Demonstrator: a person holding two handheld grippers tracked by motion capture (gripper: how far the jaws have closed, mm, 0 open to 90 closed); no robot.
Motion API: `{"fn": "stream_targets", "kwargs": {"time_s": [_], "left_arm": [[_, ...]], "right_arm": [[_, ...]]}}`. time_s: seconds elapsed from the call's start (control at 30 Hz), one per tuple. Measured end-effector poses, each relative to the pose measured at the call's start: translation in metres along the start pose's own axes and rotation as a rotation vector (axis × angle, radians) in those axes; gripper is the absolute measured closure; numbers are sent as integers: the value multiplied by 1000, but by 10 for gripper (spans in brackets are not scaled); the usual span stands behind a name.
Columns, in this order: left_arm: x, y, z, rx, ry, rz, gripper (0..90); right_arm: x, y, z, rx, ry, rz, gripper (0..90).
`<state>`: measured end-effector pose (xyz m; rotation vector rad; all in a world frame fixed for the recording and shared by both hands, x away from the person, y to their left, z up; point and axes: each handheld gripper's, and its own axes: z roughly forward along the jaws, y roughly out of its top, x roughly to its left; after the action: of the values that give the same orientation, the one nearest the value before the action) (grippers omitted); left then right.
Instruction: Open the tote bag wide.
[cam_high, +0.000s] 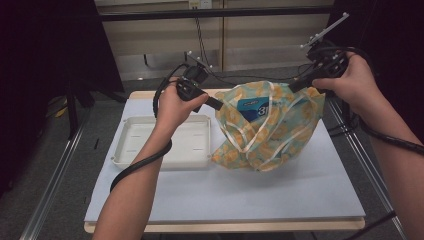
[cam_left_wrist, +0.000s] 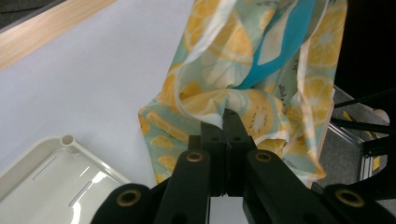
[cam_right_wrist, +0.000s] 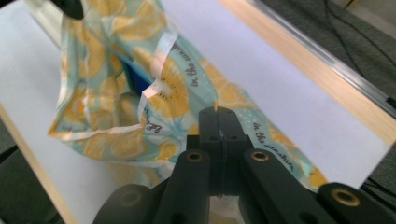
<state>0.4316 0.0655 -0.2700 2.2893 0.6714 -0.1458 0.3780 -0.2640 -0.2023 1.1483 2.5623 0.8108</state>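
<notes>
plainly legible on the thin plastic bag printed with orange slices on pale teal (cam_high: 267, 127): "in the" in dark script along its white-edged folds, plus a large white "3" on the blue packet (cam_high: 252, 107) inside. held up over the white table mat (cam_high: 300, 185) just right of the white plastic tray (cam_high: 131, 145), mouth upward, stretched left to right. left gripper (cam_high: 220, 104) and right gripper (cam_high: 295, 86) both clamped tight on opposite rim edges.
</notes>
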Motion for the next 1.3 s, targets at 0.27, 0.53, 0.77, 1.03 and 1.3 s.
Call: {"fn": "stream_targets", "kwargs": {"time_s": [0.27,0.53,0.77,1.03,1.3], "left_arm": [[7,-4,7,14,3,-24,900],[18,-14,21,50,-8,-37,899],[15,-25,26,32,5,-62,852],[3,-28,23,22,1,-31,663],[0,-32,12,38,32,14,582]], "right_arm": [[-18,6,5,-63,-30,69,900],[-26,-2,28,18,-42,80,900],[-22,-13,40,66,-15,79,900],[-18,-16,41,85,-19,81,900],[-18,-14,43,106,-15,82,900]]}}
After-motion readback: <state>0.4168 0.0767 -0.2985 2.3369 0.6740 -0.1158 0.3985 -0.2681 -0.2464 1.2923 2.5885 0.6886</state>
